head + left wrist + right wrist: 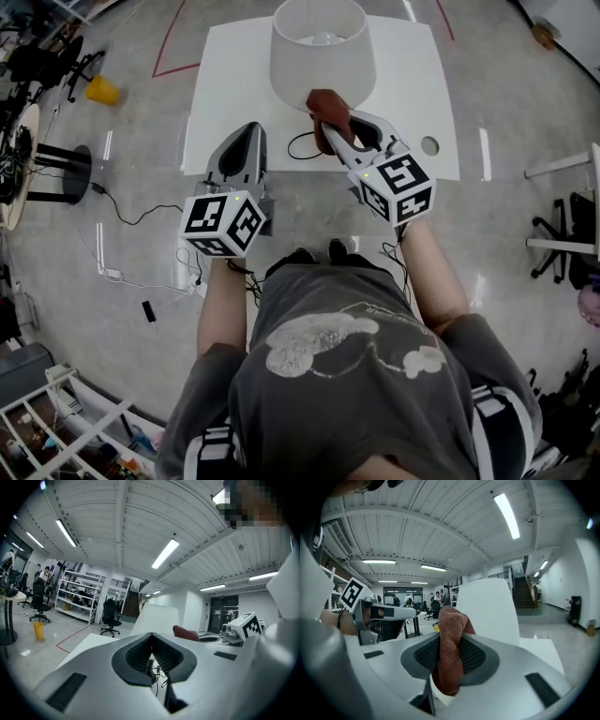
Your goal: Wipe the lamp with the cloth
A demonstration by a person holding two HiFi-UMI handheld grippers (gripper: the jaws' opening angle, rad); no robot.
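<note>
The white tapered-shade lamp stands at the far middle of the white desk. From above, its shade hides the stem and base, and only a thin black cord shows on the desk beside it. The rust-brown woven cloth, bunched and upright, sits at the shade's near lower edge; contact cannot be told. The right gripper has its fingers clenched on the cloth. The left gripper hovers over the desk's near left edge, fingers pressed together on nothing.

A white table bears the lamp and a looped black cord.
</note>
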